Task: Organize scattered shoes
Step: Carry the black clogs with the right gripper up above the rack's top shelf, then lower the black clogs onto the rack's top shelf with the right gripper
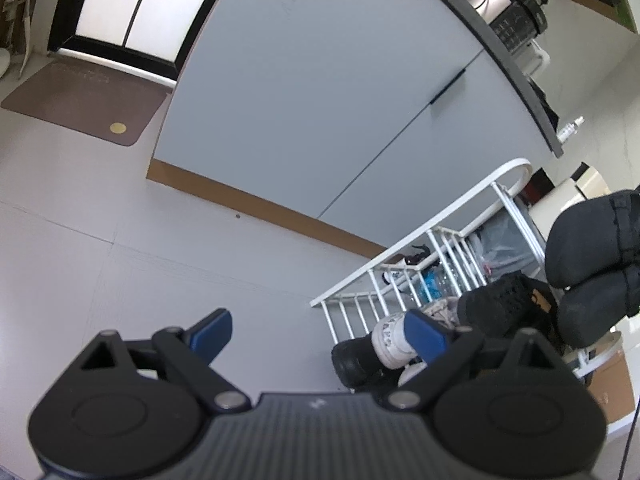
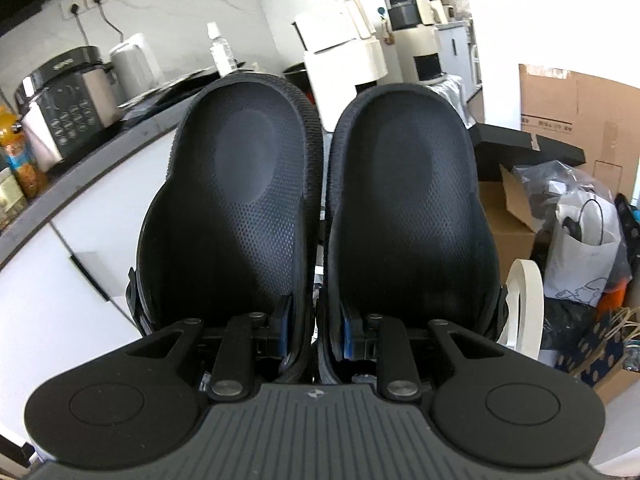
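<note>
A pair of black clogs [image 2: 240,184] fills the right wrist view, soles up and side by side. My right gripper [image 2: 316,330] is shut on their two inner walls, pinched together between its blue pads [image 2: 285,326]. The left wrist view shows the same pair [image 1: 588,248] in the air at the right edge, above the white shoe rack [image 1: 420,248]. My left gripper [image 1: 318,330] is open over bare floor with nothing between its fingers. By its right pad, at the rack's near end, lie a white sneaker [image 1: 390,344], a black shoe [image 1: 354,364] and a black knit shoe [image 1: 496,300].
A grey cabinet [image 1: 320,100] stands behind the rack, with a brown mat [image 1: 80,96] on the floor at far left. A cooker [image 2: 68,108] and kettle sit on the counter. Cardboard boxes [image 2: 576,120] and bags [image 2: 580,248] crowd the right side.
</note>
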Demonstrator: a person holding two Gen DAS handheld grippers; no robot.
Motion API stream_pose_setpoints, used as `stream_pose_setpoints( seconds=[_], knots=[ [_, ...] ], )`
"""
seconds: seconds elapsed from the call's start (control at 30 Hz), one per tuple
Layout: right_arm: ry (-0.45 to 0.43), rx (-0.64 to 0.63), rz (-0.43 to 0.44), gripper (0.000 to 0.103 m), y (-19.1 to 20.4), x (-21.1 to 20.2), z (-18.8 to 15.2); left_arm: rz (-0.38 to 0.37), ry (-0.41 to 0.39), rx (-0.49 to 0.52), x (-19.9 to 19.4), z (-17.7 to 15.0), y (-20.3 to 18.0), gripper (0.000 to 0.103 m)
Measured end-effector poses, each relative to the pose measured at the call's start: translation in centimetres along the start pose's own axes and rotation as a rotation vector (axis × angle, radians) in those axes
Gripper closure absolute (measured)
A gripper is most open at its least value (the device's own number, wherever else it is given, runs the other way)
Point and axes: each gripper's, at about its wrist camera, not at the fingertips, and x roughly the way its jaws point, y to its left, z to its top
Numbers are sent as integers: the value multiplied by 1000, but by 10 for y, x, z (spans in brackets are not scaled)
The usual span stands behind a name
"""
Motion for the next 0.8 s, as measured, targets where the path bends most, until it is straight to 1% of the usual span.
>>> stream_pose_setpoints(
  seconds=[0.2, 0.47, 0.53, 0.63, 0.8],
  knots=[
    [-9, -12, -22, 76, -6, 24, 7, 13, 17, 0, 5, -1, 2, 9],
    [44, -8, -8, 75, -15, 54, 26, 27, 26, 22, 6, 2, 3, 9],
    [58, 2, -12, 75, -17, 61, 32, 23, 44, 21, 9, 1, 3, 9],
    [60, 20, -18, 75, -22, 71, 38, 22, 59, 20, 12, 0, 3, 9],
    [55, 36, -31, 76, -33, 87, 47, 27, 60, 34, 15, -2, 0, 9]
  ],
)
